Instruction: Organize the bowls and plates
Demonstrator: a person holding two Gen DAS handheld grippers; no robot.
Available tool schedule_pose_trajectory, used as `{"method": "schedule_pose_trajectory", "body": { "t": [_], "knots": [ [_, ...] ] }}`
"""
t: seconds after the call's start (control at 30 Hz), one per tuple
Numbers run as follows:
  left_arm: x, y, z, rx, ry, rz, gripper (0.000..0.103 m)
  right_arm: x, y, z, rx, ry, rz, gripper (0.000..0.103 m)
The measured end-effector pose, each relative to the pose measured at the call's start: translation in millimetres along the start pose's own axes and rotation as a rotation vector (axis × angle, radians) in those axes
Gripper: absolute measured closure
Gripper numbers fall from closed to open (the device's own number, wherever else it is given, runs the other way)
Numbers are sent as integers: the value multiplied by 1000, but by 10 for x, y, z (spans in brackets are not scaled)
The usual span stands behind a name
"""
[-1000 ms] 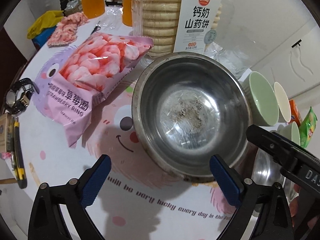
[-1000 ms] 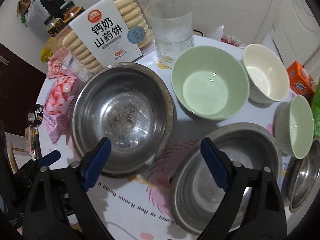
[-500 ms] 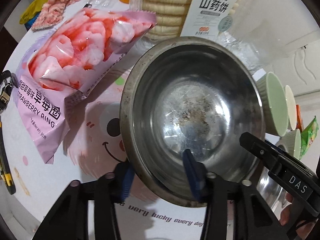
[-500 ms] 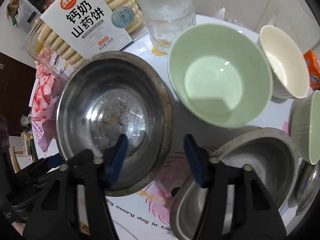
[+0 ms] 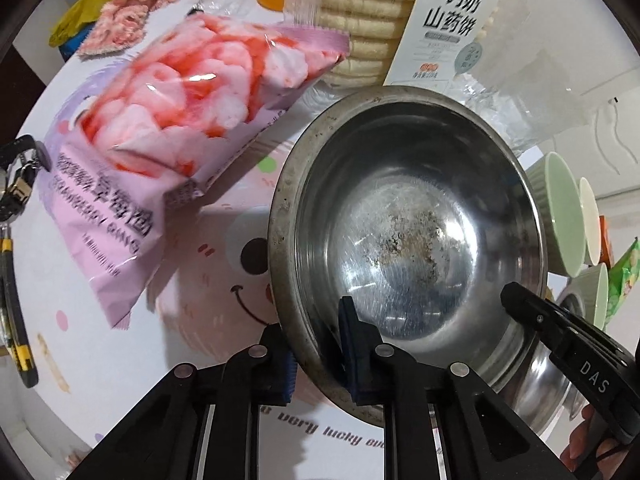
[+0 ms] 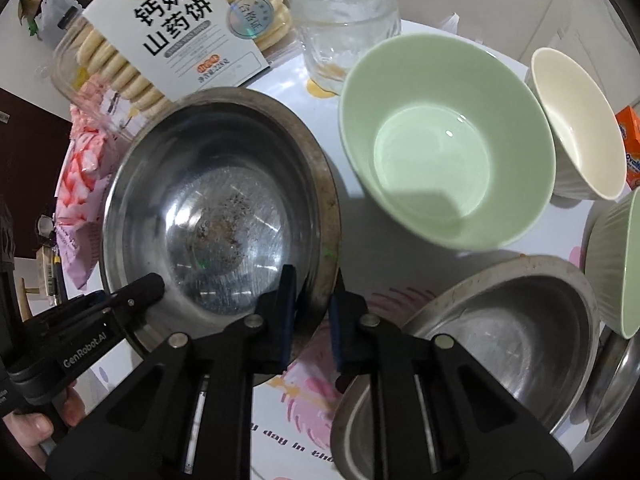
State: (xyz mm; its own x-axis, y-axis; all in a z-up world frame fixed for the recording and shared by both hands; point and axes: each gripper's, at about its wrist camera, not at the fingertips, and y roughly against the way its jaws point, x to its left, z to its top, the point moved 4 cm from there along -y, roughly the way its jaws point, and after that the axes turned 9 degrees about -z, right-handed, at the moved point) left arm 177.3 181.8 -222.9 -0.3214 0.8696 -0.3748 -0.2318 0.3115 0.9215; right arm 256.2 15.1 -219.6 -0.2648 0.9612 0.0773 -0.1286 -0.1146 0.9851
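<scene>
Left wrist view: left tongs (image 5: 318, 354) closing across the near rim of the stained steel bowl (image 5: 408, 236), one pad inside, one outside, pressing on the wall; the bowl sits on the desk (image 5: 100, 360), beside the pink snack bag (image 5: 172, 148); right wrist view: right tongs (image 6: 312, 316) closing likewise on the same bowl's opposite rim; large green bowl (image 6: 444, 144), cream bowl (image 6: 576, 124) and second steel bowl (image 6: 500, 332) stand near; biscuit box (image 6: 176, 28) behind.
</scene>
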Motion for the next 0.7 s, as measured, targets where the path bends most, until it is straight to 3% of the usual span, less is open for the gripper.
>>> {"method": "schedule_pose_trajectory", "body": {
  "t": [0.2, 0.4, 0.7],
  "knots": [
    [-44, 176, -16, -32, -63, 7, 85, -3, 200, -247, -15, -32, 49, 86],
    [-3, 326, -302, -27, -117, 20, 85, 110, 397, -783, -17, -56, 78, 85],
    [-132, 64, -802, -1, -157, 10, 85, 109, 464, -1462, -12, -35, 67, 84]
  ]
}}
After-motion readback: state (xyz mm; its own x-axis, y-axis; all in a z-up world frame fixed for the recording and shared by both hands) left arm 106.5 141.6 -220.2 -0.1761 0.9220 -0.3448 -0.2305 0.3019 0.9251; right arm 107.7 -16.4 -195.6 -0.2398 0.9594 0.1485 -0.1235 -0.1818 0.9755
